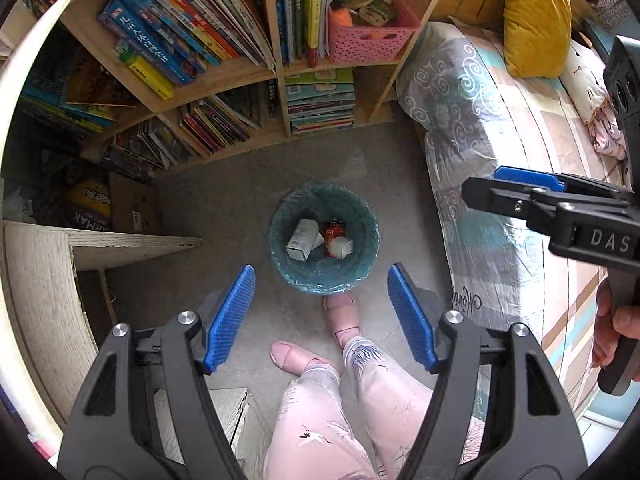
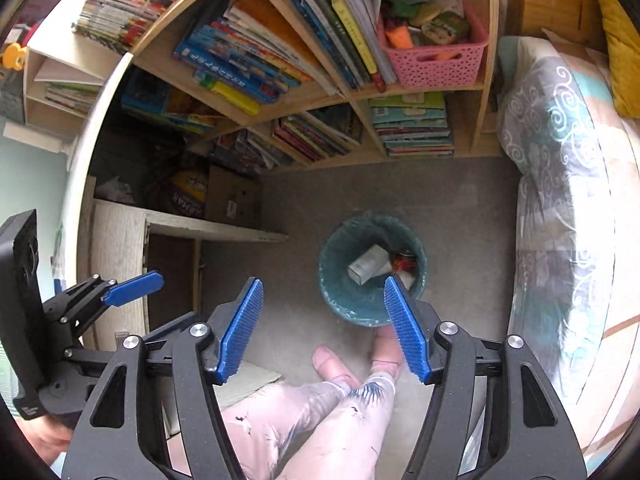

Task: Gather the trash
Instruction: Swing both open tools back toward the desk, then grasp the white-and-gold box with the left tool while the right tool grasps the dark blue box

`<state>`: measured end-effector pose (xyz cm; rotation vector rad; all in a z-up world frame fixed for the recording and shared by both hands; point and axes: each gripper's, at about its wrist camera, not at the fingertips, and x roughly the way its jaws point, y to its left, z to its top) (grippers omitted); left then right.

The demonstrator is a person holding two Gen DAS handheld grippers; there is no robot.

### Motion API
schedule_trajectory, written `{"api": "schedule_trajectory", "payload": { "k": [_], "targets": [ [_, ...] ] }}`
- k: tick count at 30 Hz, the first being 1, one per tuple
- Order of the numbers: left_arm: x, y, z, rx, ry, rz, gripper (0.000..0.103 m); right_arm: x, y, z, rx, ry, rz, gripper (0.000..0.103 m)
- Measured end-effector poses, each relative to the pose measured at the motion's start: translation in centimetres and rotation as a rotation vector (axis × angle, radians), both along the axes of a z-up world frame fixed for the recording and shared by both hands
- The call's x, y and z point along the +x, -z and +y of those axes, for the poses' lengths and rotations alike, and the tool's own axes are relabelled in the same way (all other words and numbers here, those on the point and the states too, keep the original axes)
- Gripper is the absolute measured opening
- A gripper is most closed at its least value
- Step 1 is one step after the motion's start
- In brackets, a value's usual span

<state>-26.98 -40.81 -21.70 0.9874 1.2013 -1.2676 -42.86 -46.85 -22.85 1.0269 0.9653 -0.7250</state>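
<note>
bin (image 1: 324, 276) on floor w/ trash, bookshelf (image 1: 256, 70) behind, bed (image 1: 500, 152) beside

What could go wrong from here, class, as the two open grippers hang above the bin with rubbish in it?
1. The bin stands right against the person's foot; a step might tip it, spilling the box and can.
2. The left gripper and right gripper hold nothing, and no loose rubbish shows on the floor, so they might grab wrongly from the bookshelf.

Grey floor (image 1: 240, 208) carries a teal-lined waste bin (image 1: 280, 256), standing in the open. A cardboard box (image 1: 134, 204) sits on it near the bookshelf (image 1: 224, 76) base.
</note>
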Motion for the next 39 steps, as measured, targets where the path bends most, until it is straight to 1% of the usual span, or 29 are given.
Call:
{"api": "schedule_trajectory", "payload": {
  "k": [5,9,13,15,18,22,23,24,28,30,33,36,38,39],
  "targets": [
    [0.7,-1.0,0.2,-0.019,-0.039,0.001,0.067,0.3,-0.8,-0.5,-0.014,-0.022,-0.005,0.066],
    [1.8,-2.7,0.8,-0.053,-0.086,-0.006,0.067,1.4,-2.2,-0.5,-0.034,-0.063,-0.031,0.068],
    [3.9,-5.2,2.1,-0.106,-0.166,-0.025,0.067,4.1,-4.2,-0.4,-0.069,-0.15,-0.058,0.07],
    [5.2,-6.5,3.0,-0.137,-0.213,-0.036,0.071,5.9,-5.1,-0.3,-0.087,-0.202,-0.06,0.07],
    [7.4,-9.0,5.0,-0.189,-0.291,-0.069,0.072,9.4,-6.9,0.2,-0.116,-0.29,-0.089,0.07],
    [10.8,-12.2,8.6,-0.243,-0.413,-0.122,0.074,14.4,-9.3,1.7,-0.155,-0.418,-0.128,0.071],
    [11.6,-12.8,9.5,-0.255,-0.442,-0.132,0.075,16.0,-9.9,2.3,-0.167,-0.457,-0.136,0.076],
    [12.6,-13.4,10.6,-0.27,-0.477,-0.143,0.079,17.5,-10.5,3.0,-0.18,-0.493,-0.148,0.079],
    [15.8,-15.2,15.4,-0.293,-0.606,-0.198,0.08,22.9,-12.2,5.8,-0.19,-0.608,-0.192,0.079],
    [17.3,-15.9,18.0,-0.301,-0.669,-0.224,0.08,25.9,-13.0,7.8,-0.199,-0.68,-0.213,0.08],
    [19.4,-16.6,22.3,-0.308,-0.767,-0.266,0.085,29.9,-14.1,10.9,-0.215,-0.779,-0.232,0.083],
    [21.2,-16.9,25.9,-0.302,-0.861,-0.301,0.086,33.4,-14.9,13.9,-0.229,-0.868,-0.241,0.087],
    [22.5,-16.8,28.4,-0.294,-0.918,-0.307,0.087,35.5,-15.2,15.9,-0.229,-0.917,-0.236,0.088],
    [23.1,-16.8,29.9,-0.291,-0.951,-0.31,0.089,36.4,-15.4,17.0,-0.226,-0.943,-0.237,0.088]
  ]
}}
